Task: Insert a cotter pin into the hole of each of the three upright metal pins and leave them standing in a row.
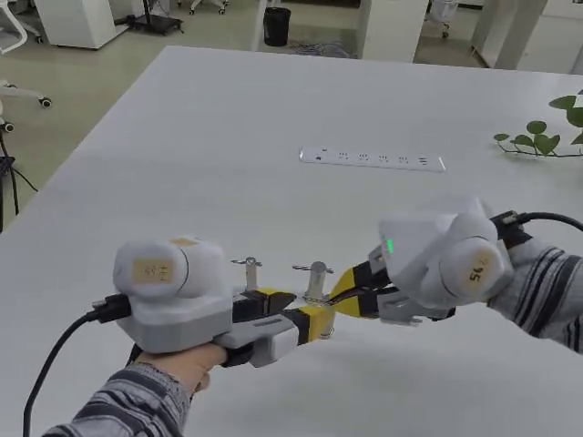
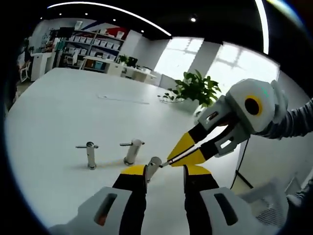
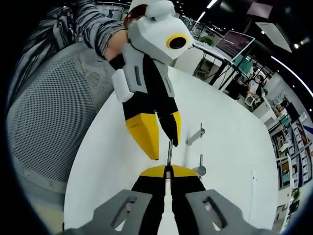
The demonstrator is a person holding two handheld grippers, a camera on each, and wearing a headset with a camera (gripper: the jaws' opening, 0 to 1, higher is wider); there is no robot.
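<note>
- White worktop [image 1: 209, 137], smooth and matte, spread beneath both grippers and far ahead of them.
- Yellow-tipped jaws of the left gripper [image 2: 164, 172] standing apart, gripping nothing; third metal pin [image 2: 153, 165] upright just ahead, against the inner side of one finger.
- Tight clamp of the right gripper [image 3: 167, 172] on a thin cotter pin [image 3: 168, 154], reaching in from the left gripper's right; cotter pin's tip at the top of the third metal pin, touching or just short, impossible to tell.
- Beyond the left gripper and to its left, middle metal pin [image 2: 132, 152] and end metal pin [image 2: 91, 155], both upright, with fitted cotter pins [image 2: 126, 144] crosswise through their tops; all three in a rough row.
- White power strip [image 1: 372, 158] flat on the worktop well ahead of both grippers; green plant [image 1: 547, 137] ahead and right of the right gripper.
- Open office around: pale floor [image 1: 82, 82] and black bin [image 1: 277, 25] past the worktop's far edge, shelving [image 2: 93, 41] and bright windows [image 2: 220, 61] far ahead of the left gripper, grey mesh chair back [image 3: 54, 112] off to one side of the right gripper, monitor [image 3: 237, 44] far ahead of it.
</note>
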